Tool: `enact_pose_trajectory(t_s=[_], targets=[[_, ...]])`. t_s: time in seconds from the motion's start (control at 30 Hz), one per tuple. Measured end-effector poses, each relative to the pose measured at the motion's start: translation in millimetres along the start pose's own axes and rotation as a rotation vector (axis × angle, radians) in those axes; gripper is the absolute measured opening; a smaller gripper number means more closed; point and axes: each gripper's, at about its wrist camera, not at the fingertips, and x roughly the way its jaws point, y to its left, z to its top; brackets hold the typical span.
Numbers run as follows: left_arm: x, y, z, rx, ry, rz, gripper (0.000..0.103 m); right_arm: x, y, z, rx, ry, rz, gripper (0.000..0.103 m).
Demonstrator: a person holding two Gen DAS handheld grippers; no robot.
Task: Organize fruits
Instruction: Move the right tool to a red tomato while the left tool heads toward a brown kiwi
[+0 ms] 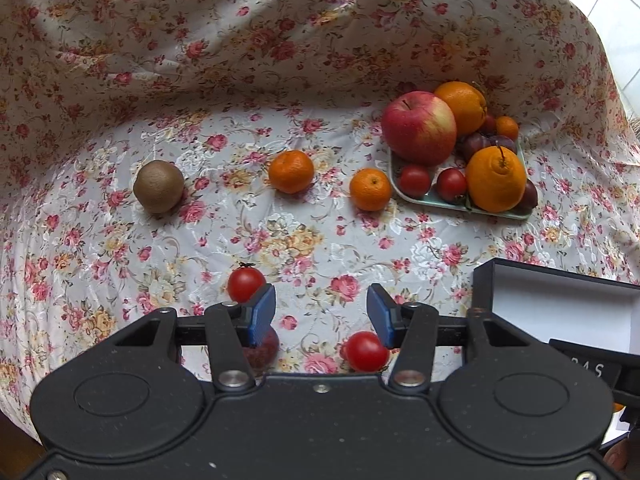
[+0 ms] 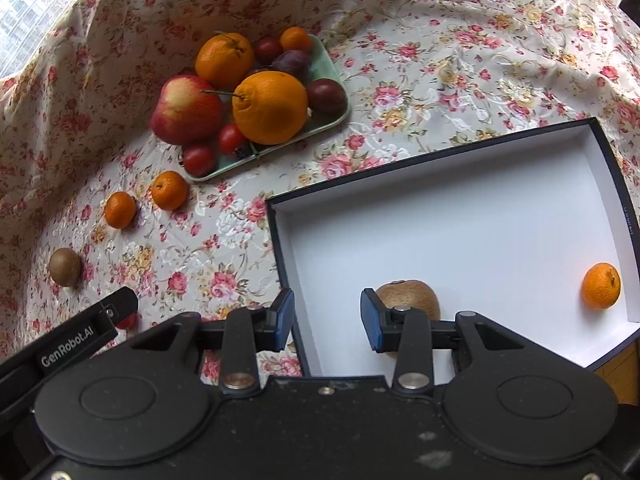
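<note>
My left gripper point(image 1: 321, 314) hangs open over the floral cloth with nothing between its blue pads. One cherry tomato point(image 1: 245, 283) lies just left of it and another point(image 1: 367, 351) sits under its right finger. Farther off are a kiwi point(image 1: 159, 186) and two mandarins point(image 1: 291, 171) point(image 1: 370, 189). A pale green tray point(image 1: 440, 205) holds an apple point(image 1: 418, 128), oranges, plums and tomatoes. My right gripper point(image 2: 327, 318) is open and empty above the left wall of a white-lined box point(image 2: 460, 232). In the box lie a kiwi point(image 2: 408, 300) and a mandarin point(image 2: 601, 285).
A dark red fruit point(image 1: 262, 350) is half hidden behind the left gripper's left finger. The cloth rises in folds behind and beside the fruit. Part of the left gripper's body point(image 2: 86, 332) shows at the lower left of the right wrist view. The box's corner point(image 1: 560, 308) stands right of the left gripper.
</note>
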Motion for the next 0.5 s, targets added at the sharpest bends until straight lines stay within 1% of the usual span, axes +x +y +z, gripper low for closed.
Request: enact_pose_trajectory(t_s=[0.2, 0.3, 0.43, 0.5], targets=[[2, 31, 0, -0.028, 0.006, 0.033, 0.057, 12, 39, -6, -0.035, 0.048, 0.059, 0.040], [4, 44, -1, -0.035, 0.018, 0.042, 0.057, 22, 60, -9, -0.059, 0.075, 0.070, 0.040], [8, 62, -1, -0.064, 0.042, 0.031, 0.057, 32, 79, -14, -0.082, 0.109, 0.071, 0.036], [9, 71, -2, -0.082, 0.052, 0.024, 0.057, 38, 86, -16, -0.073, 0.136, 0.081, 0.036]])
